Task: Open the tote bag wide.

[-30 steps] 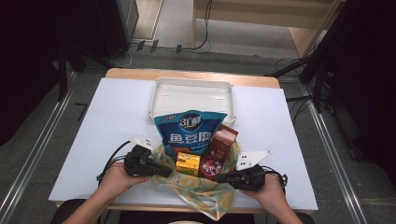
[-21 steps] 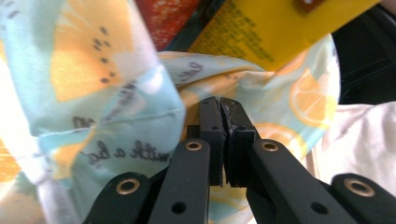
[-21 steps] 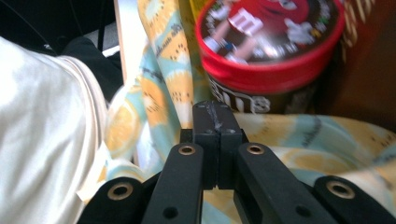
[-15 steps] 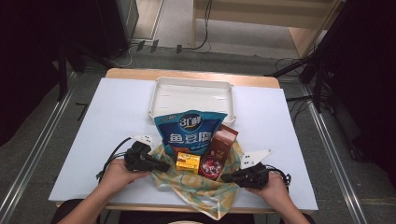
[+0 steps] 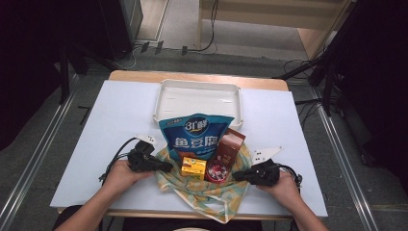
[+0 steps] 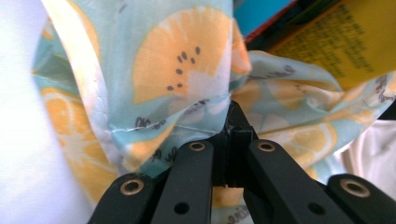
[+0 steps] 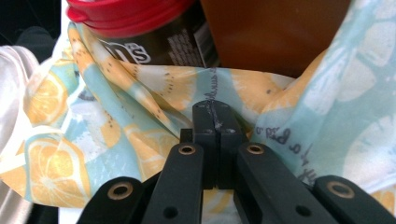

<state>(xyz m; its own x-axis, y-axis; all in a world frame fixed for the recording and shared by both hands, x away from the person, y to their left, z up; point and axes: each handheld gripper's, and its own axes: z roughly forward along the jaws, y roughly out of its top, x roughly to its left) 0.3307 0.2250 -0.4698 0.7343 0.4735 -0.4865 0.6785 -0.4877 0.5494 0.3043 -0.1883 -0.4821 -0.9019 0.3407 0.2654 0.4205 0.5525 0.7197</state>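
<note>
A white table (image 5: 86,144) carries a white tray (image 5: 199,98) at its far side. Nearer the person lies a citrus-print cloth bag (image 5: 207,190) holding a blue pouch (image 5: 195,137), brown box (image 5: 228,147), yellow box (image 5: 193,166) and red-lidded jar (image 5: 216,171). The left gripper (image 5: 166,167) is clenched on the bag's left edge, the right gripper (image 5: 238,175) on its right edge.

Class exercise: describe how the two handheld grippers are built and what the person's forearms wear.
Both the left gripper and right gripper are black, with flat linkage bars joined by brass-ringed rivets, a grey three-cornered plate on top and trailing black cables. The forearms are bare, no sleeves visible.
</note>
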